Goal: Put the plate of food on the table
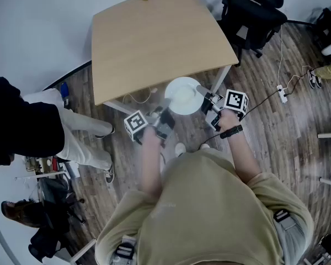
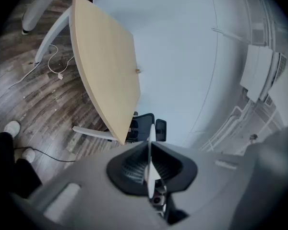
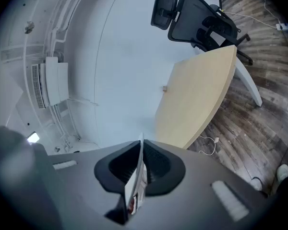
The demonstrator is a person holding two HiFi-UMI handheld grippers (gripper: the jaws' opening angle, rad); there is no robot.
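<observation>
Head view: a round white plate [image 1: 183,95] sits at frame centre, held in the air just at the near edge of the table [image 1: 154,37], mostly over the plank floor [image 1: 276,137]. Whether it carries food cannot be made out. The left gripper [image 1: 164,120] meets its lower left rim and the right gripper [image 1: 209,101] its right rim, each with a marker cube. The table top is smooth pale wood with rounded corners on white legs. A black office chair [image 1: 251,10] stands in the upper right, and a second person [image 1: 22,126] in a dark top and light trousers is at the left edge. Only this view shows the plate's full round shape.

Left gripper view: the ribbed black pads are pressed together on the plate, seen here edge-on as a thin white blade at lower centre. The table runs diagonally through the upper left, with a white cable [image 2: 57,68] on the floor beneath it and white shoes [image 2: 12,127] at the left edge.

Right gripper view: these jaws likewise pinch the thin rim edge-on at lower centre. The table lies right of centre and the chair at the top. Only here a slatted white wall unit [image 3: 50,83] shows, at the left.
</observation>
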